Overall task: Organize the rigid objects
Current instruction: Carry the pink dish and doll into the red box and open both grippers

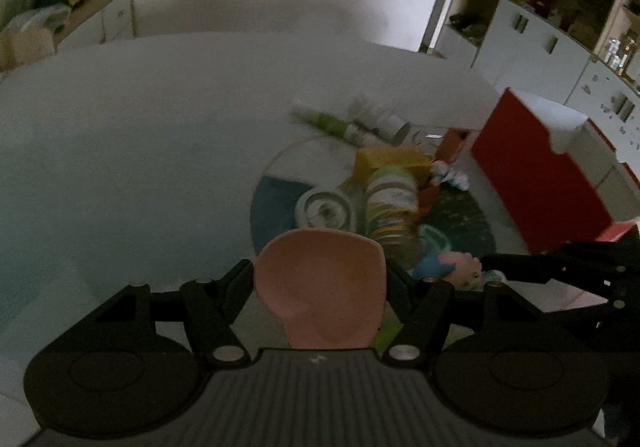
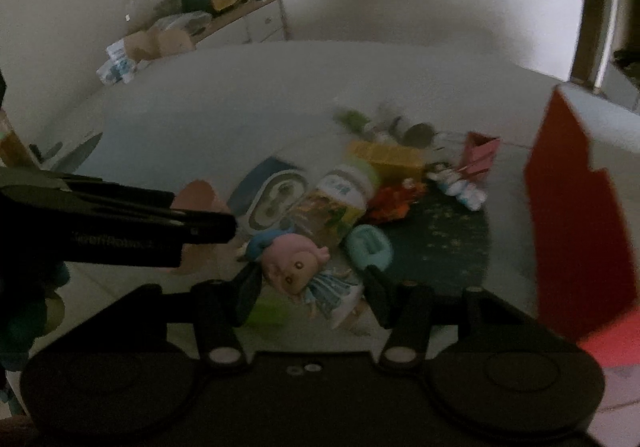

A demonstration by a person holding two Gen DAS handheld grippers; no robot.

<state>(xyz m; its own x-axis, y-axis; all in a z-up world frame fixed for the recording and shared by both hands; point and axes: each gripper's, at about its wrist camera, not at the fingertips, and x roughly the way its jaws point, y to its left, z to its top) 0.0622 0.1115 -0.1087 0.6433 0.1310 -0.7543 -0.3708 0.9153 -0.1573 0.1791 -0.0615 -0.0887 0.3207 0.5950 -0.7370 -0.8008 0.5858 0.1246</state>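
Observation:
My left gripper is shut on a pink spoon-shaped scoop, held above the floor before a pile of objects. The pile holds a striped bottle, a white round case, a yellow box and a green tube. My right gripper is open, its jaws on either side of a pink-haired doll in a blue dress. It touches neither jaw. A teal holder and a labelled bottle lie just beyond. The left gripper shows at left in the right wrist view.
A dark round mat lies under the pile on the pale floor. A red and white cabinet stands at right. A low cabinet with bags on top is at the back wall. Shelving is at far right.

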